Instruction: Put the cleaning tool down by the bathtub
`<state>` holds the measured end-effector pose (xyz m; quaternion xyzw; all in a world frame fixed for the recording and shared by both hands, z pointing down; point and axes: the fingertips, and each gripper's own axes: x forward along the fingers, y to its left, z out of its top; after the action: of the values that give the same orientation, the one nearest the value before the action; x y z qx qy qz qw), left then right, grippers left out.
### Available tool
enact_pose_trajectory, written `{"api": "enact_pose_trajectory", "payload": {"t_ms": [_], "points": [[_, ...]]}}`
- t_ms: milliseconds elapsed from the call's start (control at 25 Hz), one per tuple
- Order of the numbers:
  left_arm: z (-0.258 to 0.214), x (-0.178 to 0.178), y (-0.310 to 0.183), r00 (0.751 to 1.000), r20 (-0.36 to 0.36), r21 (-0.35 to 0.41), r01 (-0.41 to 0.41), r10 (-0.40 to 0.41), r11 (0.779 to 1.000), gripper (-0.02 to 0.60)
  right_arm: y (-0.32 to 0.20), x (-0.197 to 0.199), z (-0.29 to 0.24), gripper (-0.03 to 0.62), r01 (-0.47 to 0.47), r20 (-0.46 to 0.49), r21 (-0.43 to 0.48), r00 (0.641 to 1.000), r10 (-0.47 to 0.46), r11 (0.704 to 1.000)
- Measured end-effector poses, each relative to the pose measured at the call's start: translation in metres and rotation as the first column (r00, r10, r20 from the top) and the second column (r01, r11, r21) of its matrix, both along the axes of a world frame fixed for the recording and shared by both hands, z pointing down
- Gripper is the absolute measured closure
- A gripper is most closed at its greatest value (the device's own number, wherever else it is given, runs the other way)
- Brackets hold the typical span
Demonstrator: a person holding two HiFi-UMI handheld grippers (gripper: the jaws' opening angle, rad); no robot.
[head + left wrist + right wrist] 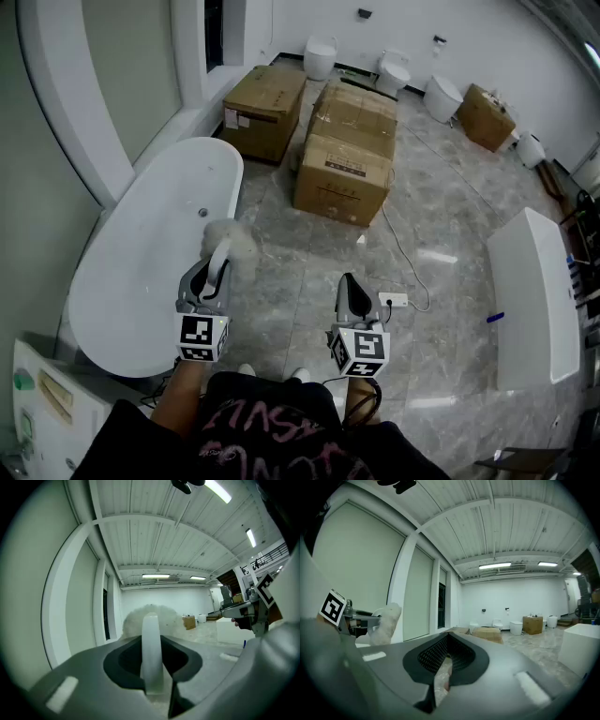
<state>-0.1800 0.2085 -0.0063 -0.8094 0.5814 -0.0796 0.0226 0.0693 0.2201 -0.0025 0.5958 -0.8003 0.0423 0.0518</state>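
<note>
left hand-held gripper [216, 272]: jaws clamped on the white handle of the cleaning tool [229, 240]. in the left gripper view the handle [151, 651] stands upright between the jaws, with the fluffy white head [149, 615] above and beyond it. the tool is carried in the air, its head over the near rim of the bathtub [141, 253], at the edge where tub meets floor [281, 309]. it is not yet set down.

right hand-held gripper [354, 298]: jaws drawn together, nothing between them. it hangs over the floor, well apart from the tub.

step in hand, as judged: lowering the tool to the floor beside the tub.

recommended method:
- move the left hand-held gripper slightly rightward so the head is off the rim and over bare floor just beside the tub wall.
- lower until the tool bears on the floor before parting the jaws; a release from height would let it tumble.
- lay it flat or lean it against the tub wall, since the handle appears curved and may roll.
- avoid the white socket strip [395, 300] and its cable.
</note>
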Motion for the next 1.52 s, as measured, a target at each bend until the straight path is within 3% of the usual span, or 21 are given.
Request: {"api": "enact_pose_trajectory", "payload": {"t_ms": [720,1520], "points": [[0.009,-0.004,0.004,0.999,0.031,-0.015,-0.023,0.024,1.000,0.502,0.010,-0.003,-0.002,0.582,-0.018,0.001,0.017,1.000,0.018,1.000],[0.030,-0.043,0.008,0.997,-0.027,-0.053,-0.074,0.073,0.996,0.502,0.024,-0.035,0.015,0.582,-0.084,-0.042,-0.016,0.996,0.083,0.996]]}}
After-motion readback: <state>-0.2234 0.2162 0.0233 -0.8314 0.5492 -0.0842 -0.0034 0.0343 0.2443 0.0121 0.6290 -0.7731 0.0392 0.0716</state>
